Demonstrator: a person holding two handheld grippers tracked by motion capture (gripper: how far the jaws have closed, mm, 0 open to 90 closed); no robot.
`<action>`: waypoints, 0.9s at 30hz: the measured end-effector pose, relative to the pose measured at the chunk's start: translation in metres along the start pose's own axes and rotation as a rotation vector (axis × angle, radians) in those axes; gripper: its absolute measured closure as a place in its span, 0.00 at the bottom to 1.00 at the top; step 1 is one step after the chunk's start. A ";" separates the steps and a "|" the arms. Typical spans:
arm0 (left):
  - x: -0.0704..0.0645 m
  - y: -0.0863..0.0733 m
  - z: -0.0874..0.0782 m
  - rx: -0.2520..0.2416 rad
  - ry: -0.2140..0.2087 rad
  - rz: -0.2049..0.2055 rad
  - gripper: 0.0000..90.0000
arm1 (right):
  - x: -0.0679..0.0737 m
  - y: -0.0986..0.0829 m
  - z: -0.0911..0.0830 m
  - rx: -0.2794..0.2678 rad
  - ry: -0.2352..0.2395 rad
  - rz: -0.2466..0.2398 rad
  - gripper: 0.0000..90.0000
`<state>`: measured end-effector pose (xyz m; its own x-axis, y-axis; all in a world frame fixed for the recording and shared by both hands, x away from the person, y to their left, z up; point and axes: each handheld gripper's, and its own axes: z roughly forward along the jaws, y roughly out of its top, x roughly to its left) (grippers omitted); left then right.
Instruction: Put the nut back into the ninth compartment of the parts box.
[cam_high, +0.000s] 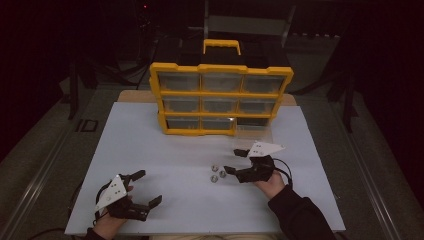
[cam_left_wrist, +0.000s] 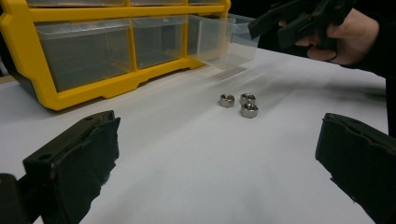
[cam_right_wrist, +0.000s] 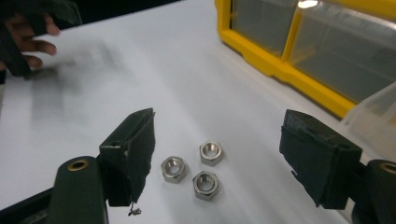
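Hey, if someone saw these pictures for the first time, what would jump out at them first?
The yellow organizer with clear drawers stands out at the far side of the white table, one clear drawer pulled out in front of its lower right corner. Next come three nuts clustered on the table, with the right gripper open just over them. The left gripper, also open, sits apart near the table's front left.

Dim room, white table (cam_high: 150, 150) on grey floor (cam_high: 45, 145)
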<state>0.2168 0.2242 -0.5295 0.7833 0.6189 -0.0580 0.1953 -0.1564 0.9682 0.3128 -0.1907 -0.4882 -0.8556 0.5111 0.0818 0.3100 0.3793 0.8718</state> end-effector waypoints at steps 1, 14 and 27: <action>0.000 0.000 0.000 -0.001 0.000 0.000 0.00 | 0.000 -0.001 0.002 0.007 0.007 -0.002 0.35; 0.000 0.000 0.000 0.000 -0.003 0.001 0.00 | 0.000 -0.026 0.033 0.124 0.051 0.010 0.54; 0.001 0.000 0.000 -0.001 -0.007 -0.007 0.00 | -0.002 -0.035 0.054 0.223 0.019 -0.022 0.68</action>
<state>0.2170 0.2248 -0.5296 0.7860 0.6146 -0.0664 0.2001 -0.1513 0.9680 0.3260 -0.1629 -0.5448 -0.8701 0.4872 0.0749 0.3736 0.5527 0.7449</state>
